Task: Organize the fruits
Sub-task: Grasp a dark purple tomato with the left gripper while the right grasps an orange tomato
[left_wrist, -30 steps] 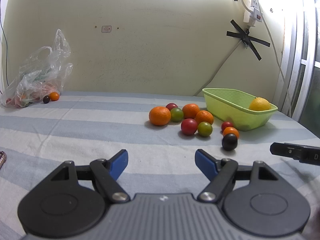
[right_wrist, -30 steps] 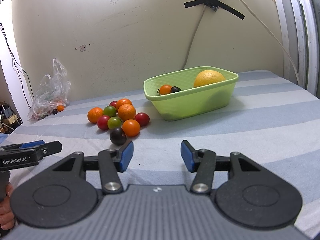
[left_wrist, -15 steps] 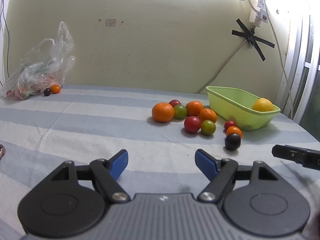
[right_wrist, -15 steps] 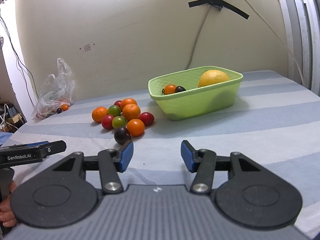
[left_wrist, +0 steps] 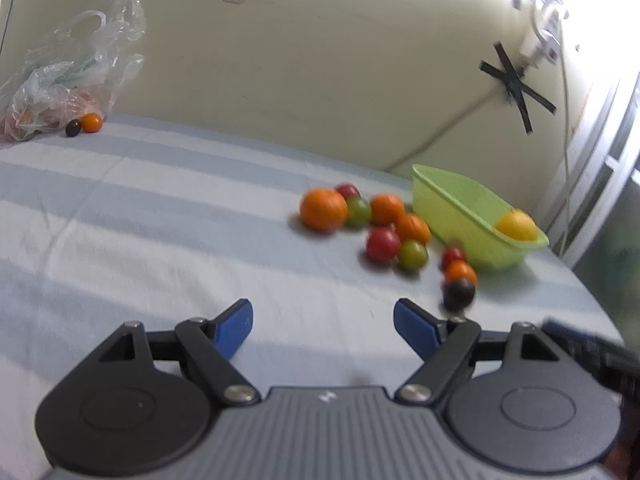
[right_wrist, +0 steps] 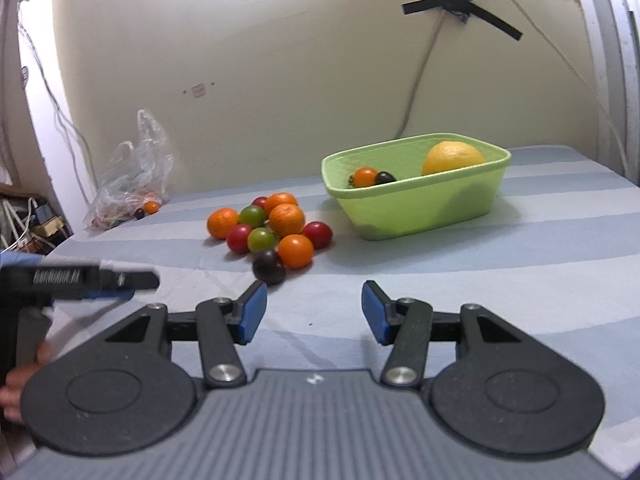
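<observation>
I am swinging my left hand-held gripper (left_wrist: 323,320), jaws just widening and empty, leaving the fruit pile (left_wrist: 384,228) ahead-right; my right hand-held gripper (right_wrist: 314,312) is staying open, empty.

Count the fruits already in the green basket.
3: a big yellow fruit at the right end of the basket, and a small orange one touching a small dark one near the left end. The near wall may hide more.
</observation>
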`<state>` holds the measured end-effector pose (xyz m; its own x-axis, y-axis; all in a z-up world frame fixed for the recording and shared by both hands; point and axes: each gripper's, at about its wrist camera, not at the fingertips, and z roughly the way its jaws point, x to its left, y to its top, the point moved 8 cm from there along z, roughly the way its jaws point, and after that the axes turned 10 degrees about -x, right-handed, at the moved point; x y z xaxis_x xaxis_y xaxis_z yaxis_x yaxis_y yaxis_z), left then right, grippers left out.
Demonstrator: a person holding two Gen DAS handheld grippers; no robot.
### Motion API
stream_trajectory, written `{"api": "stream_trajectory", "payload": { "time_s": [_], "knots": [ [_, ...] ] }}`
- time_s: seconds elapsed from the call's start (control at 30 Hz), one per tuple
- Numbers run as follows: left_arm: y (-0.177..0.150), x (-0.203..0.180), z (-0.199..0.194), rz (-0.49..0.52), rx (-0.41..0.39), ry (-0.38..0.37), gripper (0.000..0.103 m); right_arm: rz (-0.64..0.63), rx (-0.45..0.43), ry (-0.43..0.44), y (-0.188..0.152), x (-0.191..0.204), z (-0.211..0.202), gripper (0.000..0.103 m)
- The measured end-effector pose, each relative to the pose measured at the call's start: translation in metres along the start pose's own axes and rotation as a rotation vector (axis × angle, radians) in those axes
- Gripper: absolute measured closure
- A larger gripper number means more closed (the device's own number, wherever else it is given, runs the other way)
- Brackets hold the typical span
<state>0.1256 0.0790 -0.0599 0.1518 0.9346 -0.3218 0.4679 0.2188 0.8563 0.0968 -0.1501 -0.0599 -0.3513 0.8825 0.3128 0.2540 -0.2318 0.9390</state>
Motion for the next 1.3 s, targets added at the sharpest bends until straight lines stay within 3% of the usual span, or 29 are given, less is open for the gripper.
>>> {"api": "stream_trajectory", "payload": {
  "time_s": [0.13, 0.27, 0.37, 0.53, 0.63, 0.73, 0.87, 1.0, 1.03, 1.1, 1.13, 1.3],
  "knots": [
    [0.026, 0.005, 0.021, -0.048, 0.01, -0.022, 0.022, -0.033, 0.023, 0.044, -0.002, 0.008, 0.001, 0.048],
    [0.045, 0.001, 0.048, -0.011, 0.016, -0.03, 0.022, -0.058, 0.066, 0.065, -0.005, 0.013, 0.006, 0.048],
    [0.048, -0.013, 0.052, 0.014, 0.025, -0.11, 0.022, -0.072, 0.092, 0.041, -0.003, 0.013, 0.013, 0.048],
    [0.034, -0.039, 0.052, 0.179, 0.04, -0.217, 0.036, -0.107, 0.067, 0.014, 0.01, 0.017, 0.023, 0.048],
    [0.028, -0.049, 0.05, 0.192, 0.064, -0.276, 0.036, -0.098, 0.087, 0.027, 0.012, 0.018, 0.037, 0.049],
    [0.023, -0.063, 0.039, 0.216, 0.047, -0.331, 0.036, -0.003, 0.096, 0.044, 0.018, 0.008, 0.048, 0.05],
    [0.003, -0.094, 0.037, 0.398, 0.029, -0.329, 0.036, 0.209, 0.133, 0.036, 0.024, -0.021, 0.065, 0.058],
    [-0.018, -0.117, 0.044, 0.507, 0.057, -0.334, 0.036, 0.281, 0.161, 0.074, 0.026, -0.021, 0.074, 0.065],
    [-0.019, -0.119, 0.047, 0.516, 0.057, -0.328, 0.038, 0.271, 0.163, 0.079, 0.026, -0.017, 0.075, 0.065],
    [-0.023, -0.12, 0.054, 0.511, 0.079, -0.316, 0.067, 0.241, 0.172, 0.076, 0.025, -0.01, 0.079, 0.065],
    [-0.025, -0.119, 0.056, 0.501, 0.096, -0.316, 0.076, 0.231, 0.182, 0.074, 0.023, -0.007, 0.082, 0.065],
    [-0.027, -0.107, 0.047, 0.447, 0.098, -0.313, 0.076, 0.222, 0.208, 0.1, 0.014, 0.004, 0.088, 0.066]
  ]
}}
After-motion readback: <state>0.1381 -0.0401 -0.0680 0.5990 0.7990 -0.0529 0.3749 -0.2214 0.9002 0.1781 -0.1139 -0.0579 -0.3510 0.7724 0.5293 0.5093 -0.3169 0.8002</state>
